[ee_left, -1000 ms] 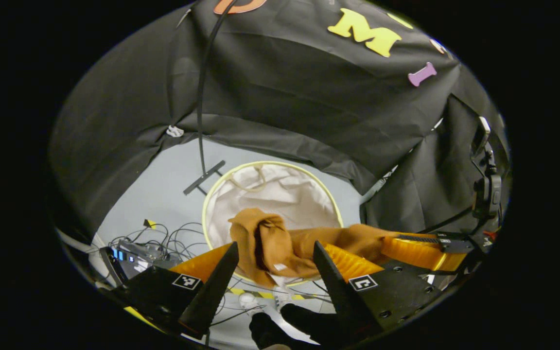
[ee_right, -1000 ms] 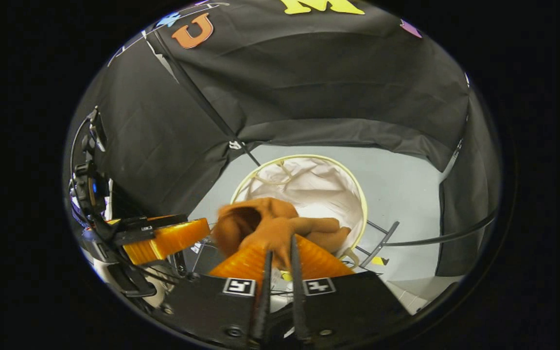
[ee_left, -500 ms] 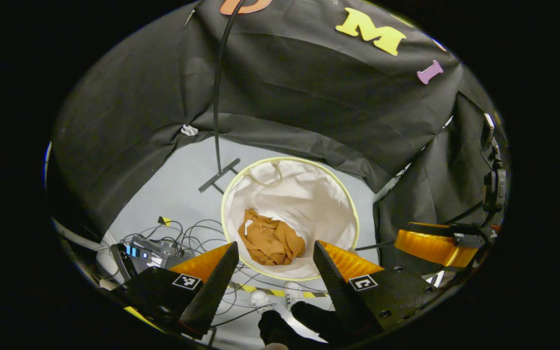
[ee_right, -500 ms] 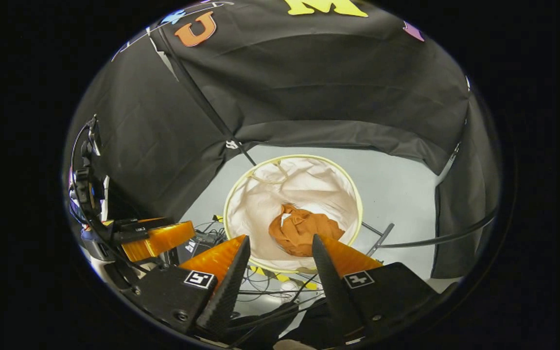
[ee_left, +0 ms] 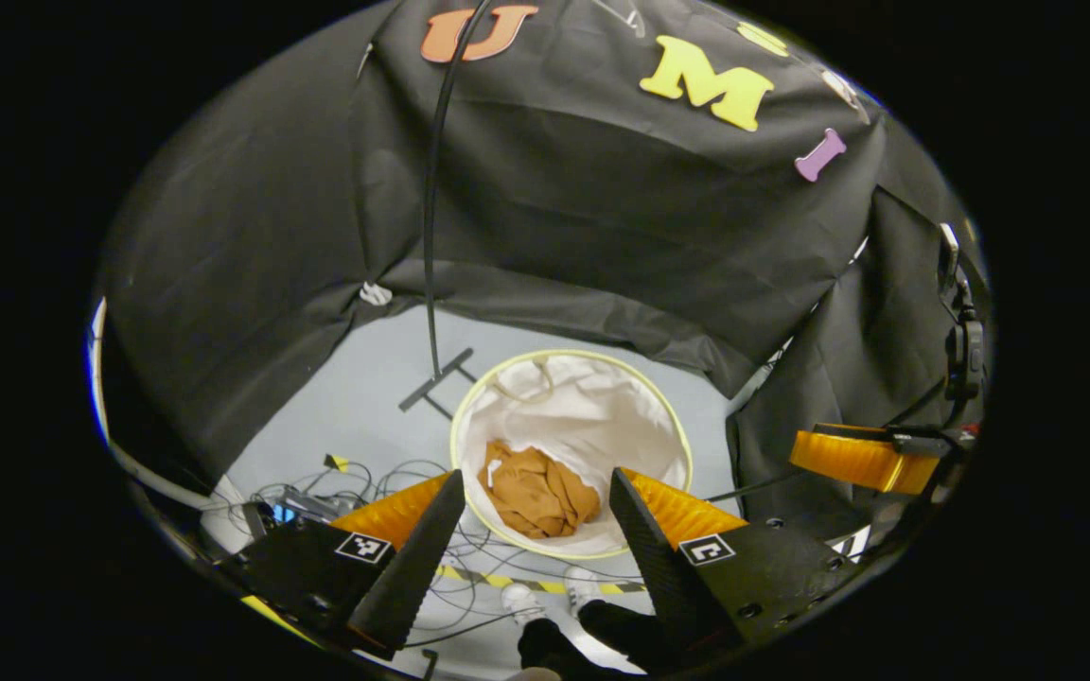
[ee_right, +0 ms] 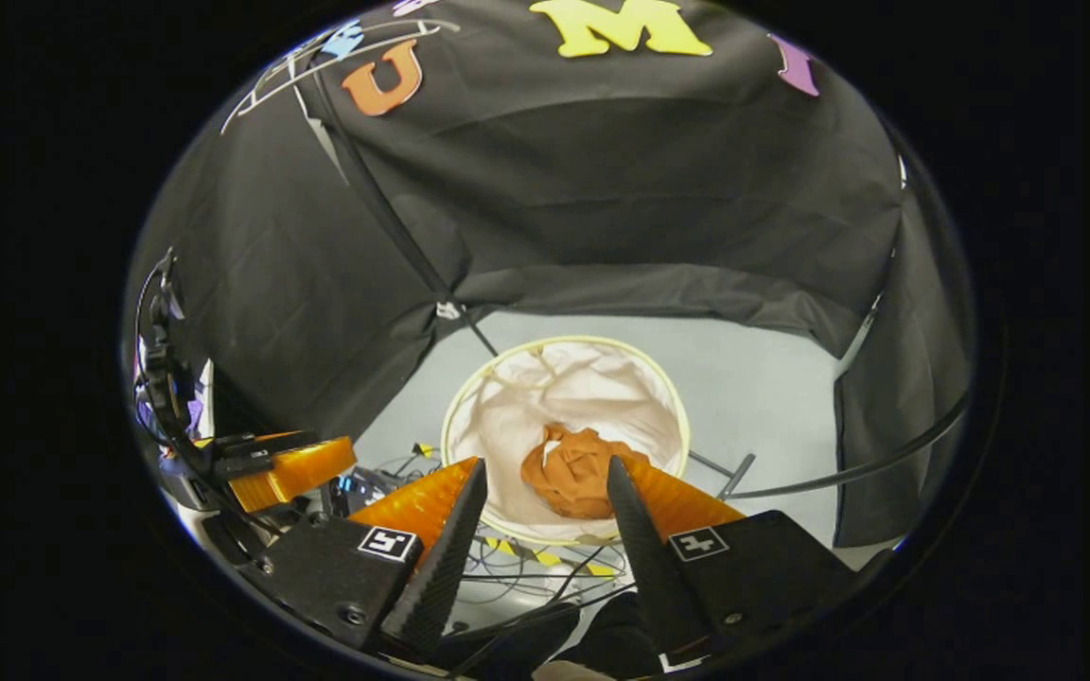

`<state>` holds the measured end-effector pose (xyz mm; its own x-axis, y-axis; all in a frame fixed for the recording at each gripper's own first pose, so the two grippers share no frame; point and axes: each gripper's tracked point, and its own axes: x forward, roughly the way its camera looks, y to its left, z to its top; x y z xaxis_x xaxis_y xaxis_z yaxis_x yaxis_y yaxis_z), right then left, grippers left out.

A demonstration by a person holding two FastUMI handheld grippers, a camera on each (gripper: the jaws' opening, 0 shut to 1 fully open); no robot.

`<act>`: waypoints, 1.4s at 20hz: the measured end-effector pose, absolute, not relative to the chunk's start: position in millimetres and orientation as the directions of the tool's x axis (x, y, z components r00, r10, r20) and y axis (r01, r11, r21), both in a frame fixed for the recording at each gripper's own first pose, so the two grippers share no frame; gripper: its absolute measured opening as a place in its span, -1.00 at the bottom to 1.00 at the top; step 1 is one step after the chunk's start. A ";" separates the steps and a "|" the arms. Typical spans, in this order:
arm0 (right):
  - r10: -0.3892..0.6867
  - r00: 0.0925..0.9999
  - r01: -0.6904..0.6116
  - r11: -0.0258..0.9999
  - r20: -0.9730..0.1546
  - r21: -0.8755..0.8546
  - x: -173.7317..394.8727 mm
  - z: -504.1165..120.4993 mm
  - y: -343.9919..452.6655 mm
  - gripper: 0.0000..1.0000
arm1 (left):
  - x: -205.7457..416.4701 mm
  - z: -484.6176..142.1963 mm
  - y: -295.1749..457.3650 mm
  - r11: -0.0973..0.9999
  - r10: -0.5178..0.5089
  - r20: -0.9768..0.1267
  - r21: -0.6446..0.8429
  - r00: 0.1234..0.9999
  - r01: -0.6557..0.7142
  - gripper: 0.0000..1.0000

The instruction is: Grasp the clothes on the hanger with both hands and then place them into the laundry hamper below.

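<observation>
While the brown garment (ee_left: 537, 492) is lying crumpled inside the white laundry hamper (ee_left: 663, 416) on the grey floor (ee_left: 356, 397), I am holding the left gripper (ee_left: 536, 544) and right gripper (ee_right: 540, 539) above it, fingers spread wide, gripping nothing.
</observation>
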<state>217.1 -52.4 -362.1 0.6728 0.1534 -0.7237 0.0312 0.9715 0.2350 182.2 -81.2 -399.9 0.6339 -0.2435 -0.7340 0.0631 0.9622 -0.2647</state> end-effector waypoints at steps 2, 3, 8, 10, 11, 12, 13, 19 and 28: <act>0.123 0.721 0.028 0.978 -0.682 0.206 211.4 -330.7 -61.0 0.66 | 179.1 -367.9 -76.3 0.963 -0.241 -0.693 -0.257 0.679 0.080 0.89; 0.112 0.741 0.027 0.980 -0.662 0.196 206.0 -315.5 -64.4 0.67 | 179.3 -350.8 -73.1 0.964 -0.237 -0.669 -0.251 0.705 0.086 0.89; 0.068 0.844 -0.004 0.993 -0.532 0.121 173.0 -229.9 -71.2 0.69 | 169.4 -264.5 -56.7 0.977 -0.175 -0.544 -0.199 0.821 0.077 0.89; 0.085 0.882 -0.042 0.994 -0.463 0.103 151.6 -193.2 -65.5 0.80 | 156.2 -229.9 -52.6 0.983 -0.144 -0.486 -0.167 0.862 0.070 0.89; 0.097 0.898 -0.059 0.993 -0.430 0.102 141.3 -176.2 -61.6 0.90 | 145.8 -215.9 -55.0 0.985 -0.137 -0.470 -0.155 0.872 0.071 0.89; 0.110 0.910 -0.077 0.992 -0.399 0.099 131.5 -161.6 -60.1 0.92 | 132.7 -203.8 -54.7 0.989 -0.118 -0.455 -0.136 0.883 0.062 0.89; 0.118 0.920 -0.088 0.992 -0.374 0.095 120.2 -149.5 -61.0 1.00 | 119.4 -189.2 -54.4 0.992 -0.097 -0.439 -0.117 0.893 0.050 0.89; 0.145 0.980 -0.137 0.988 -0.133 0.068 42.3 -57.4 -72.9 1.00 | 37.2 -95.8 -55.1 0.998 0.030 -0.284 -0.035 0.958 -0.042 0.93; 0.080 0.994 -0.086 0.993 0.076 0.077 -42.3 -4.5 -84.6 1.00 | -46.5 19.1 -59.5 0.997 0.081 -0.036 -0.008 0.996 -0.081 0.94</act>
<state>-42.3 -84.6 -4.5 0.9939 0.0803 0.0760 -0.0862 0.9933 0.0773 -46.5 -59.5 19.1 0.9961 0.0807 -0.0365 -0.0811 0.9967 -0.0081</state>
